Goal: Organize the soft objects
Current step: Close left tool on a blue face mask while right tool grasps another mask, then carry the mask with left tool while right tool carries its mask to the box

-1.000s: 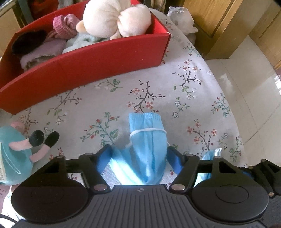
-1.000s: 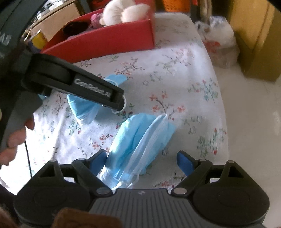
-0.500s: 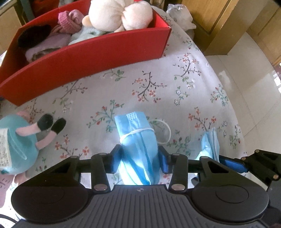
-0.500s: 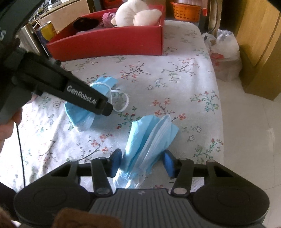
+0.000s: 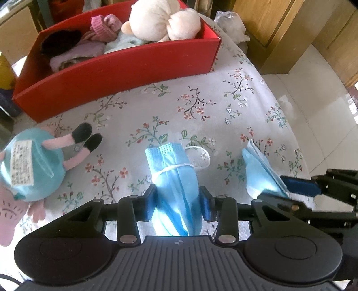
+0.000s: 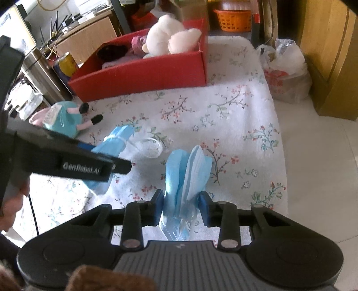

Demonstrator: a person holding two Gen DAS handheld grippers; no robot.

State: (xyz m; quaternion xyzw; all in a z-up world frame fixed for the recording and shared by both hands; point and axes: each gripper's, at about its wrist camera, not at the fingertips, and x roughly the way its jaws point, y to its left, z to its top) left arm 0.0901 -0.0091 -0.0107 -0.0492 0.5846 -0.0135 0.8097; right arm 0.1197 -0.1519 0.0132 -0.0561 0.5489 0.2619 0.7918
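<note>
Two folded blue face masks are over the floral tablecloth [image 5: 235, 105]. In the left wrist view, my left gripper [image 5: 177, 201] is closing, its blue pads pressing the sides of one mask [image 5: 174, 174]; a white ear loop trails on the cloth. In the right wrist view, my right gripper [image 6: 182, 201] is closing, its pads squeezing the other mask [image 6: 188, 170]. That mask [image 5: 259, 170] also shows at the right of the left wrist view. The red box [image 5: 125, 73] at the back holds a white plush [image 5: 161, 20] and other soft things. A teal plush doll [image 5: 33, 165] lies at the left.
The table's right edge drops to a tiled floor [image 6: 317, 179]. A plastic bag [image 6: 284, 73] stands on the floor by a wooden cabinet [image 6: 331, 44]. A yellow can [image 6: 67, 62] stands left of the red box [image 6: 143, 78], an orange basket [image 6: 232, 15] behind it.
Both grippers have closed from wide open onto their masks. The left gripper has drawn back from the red box with its mask. The right one has tipped a little, showing more of the room.
</note>
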